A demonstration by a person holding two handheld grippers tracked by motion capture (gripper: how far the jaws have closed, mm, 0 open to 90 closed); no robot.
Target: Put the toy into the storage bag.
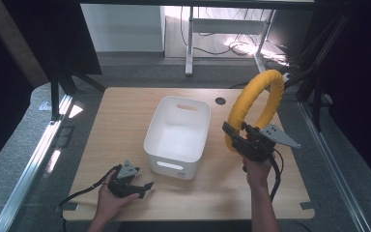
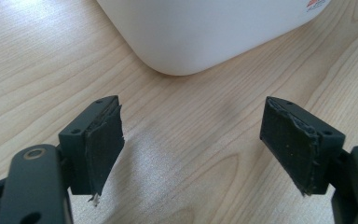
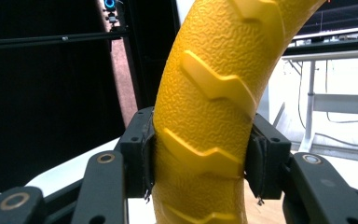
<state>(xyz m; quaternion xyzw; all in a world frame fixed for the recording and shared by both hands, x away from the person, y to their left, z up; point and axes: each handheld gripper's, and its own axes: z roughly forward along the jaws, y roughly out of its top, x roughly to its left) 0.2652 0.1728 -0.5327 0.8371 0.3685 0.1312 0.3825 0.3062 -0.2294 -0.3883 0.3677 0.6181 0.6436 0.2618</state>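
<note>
Your right claw (image 1: 235, 137) is clamped on the yellow ring (image 1: 253, 104), holding it upright above the surface (image 1: 121, 108), right of the white bin (image 1: 178, 135). Your left claw (image 1: 145, 188) rests low near the bin's front-left corner, jaws spread apart, nothing between them.

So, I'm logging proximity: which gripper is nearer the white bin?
Left. The left gripper sits open just off the white bin's near corner; the right gripper holds the yellow ring beside it.
</note>
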